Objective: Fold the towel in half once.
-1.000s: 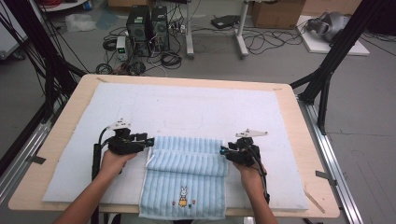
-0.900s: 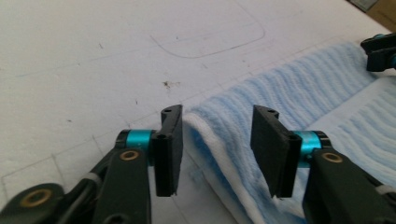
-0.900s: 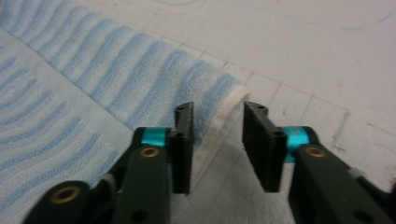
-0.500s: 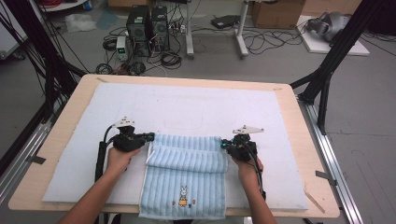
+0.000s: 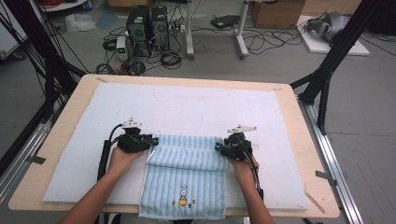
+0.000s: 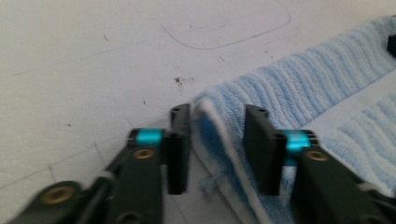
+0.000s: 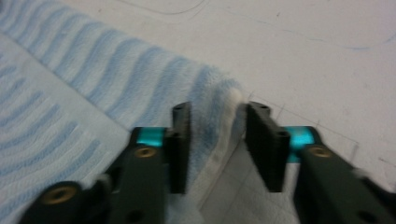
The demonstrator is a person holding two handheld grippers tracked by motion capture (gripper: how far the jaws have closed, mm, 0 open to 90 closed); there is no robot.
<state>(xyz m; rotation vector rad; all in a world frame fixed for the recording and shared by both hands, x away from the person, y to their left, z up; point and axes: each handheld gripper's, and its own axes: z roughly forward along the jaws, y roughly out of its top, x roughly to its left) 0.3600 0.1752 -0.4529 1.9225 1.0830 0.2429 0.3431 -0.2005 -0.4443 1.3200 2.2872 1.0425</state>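
A light blue striped towel (image 5: 187, 182) with a small rabbit picture lies on the white mat, its far edge folded over into a band. My left gripper (image 5: 152, 142) is at the band's left end and my right gripper (image 5: 219, 148) at its right end. In the left gripper view the towel's (image 6: 303, 79) folded corner stands loose between the jaws of the left gripper (image 6: 217, 112), which have just been opening. In the right gripper view the towel's (image 7: 116, 70) corner likewise sits between the parted jaws of the right gripper (image 7: 218, 109), also just opening.
The white mat (image 5: 187, 107) covers most of the wooden table (image 5: 84, 84). Black frame posts stand at the table's left and right. Computers and cables lie on the floor beyond the far edge.
Both hands stay at the ends of the towel's folded band, with hardly any shift. The fold lies as it did.
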